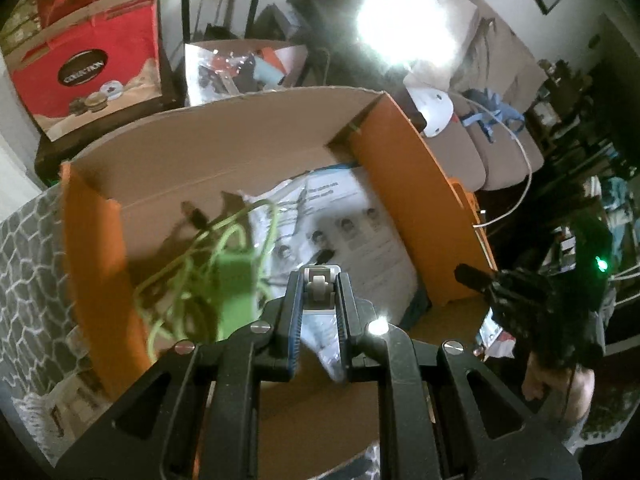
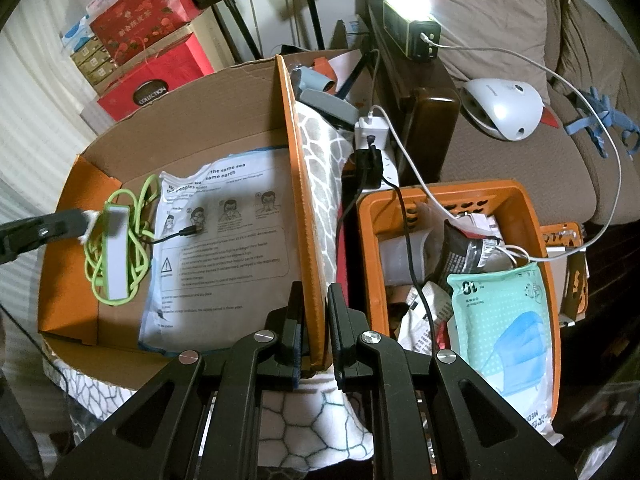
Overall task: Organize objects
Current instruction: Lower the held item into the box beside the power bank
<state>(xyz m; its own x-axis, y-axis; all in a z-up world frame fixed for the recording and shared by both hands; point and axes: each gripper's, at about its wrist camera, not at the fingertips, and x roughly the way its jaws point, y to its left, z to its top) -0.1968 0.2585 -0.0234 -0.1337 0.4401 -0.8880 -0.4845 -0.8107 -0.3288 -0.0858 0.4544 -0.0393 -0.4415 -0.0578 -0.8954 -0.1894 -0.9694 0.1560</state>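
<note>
White device: a small white and grey device (image 1: 319,285) is sitting between the fingers of the left gripper (image 1: 319,300), above the open cardboard box (image 1: 224,140); its lower part is hidden by the fingers, so I cannot tell what it is.
Left gripper: its fingers are pressing together on the white device; in the right wrist view only a dark tip (image 2: 44,229) is showing at the left wall of the box.
Green cable: a light green cable (image 2: 120,240) is lying in loops near the left wall of the box, around a white block (image 2: 116,252); it is blurred in the left wrist view.
Printed sheet: a white mask package (image 2: 224,248) is lying flat on the box floor, and a thin black cable plug (image 2: 192,232) is resting on it.
Right gripper: the right gripper (image 2: 314,320) is standing with its fingers apart, one on each side of the orange right wall (image 2: 300,184) of the box; whether they are touching it I cannot tell.
Orange basket: an orange basket (image 2: 532,216) is standing just beside the box on the right, holding a teal mask pack (image 2: 504,320) and other packets that are partly covered.
Behind: a red carton (image 2: 152,76) is standing beyond the far edge of the box, cut off by the frame.
</note>
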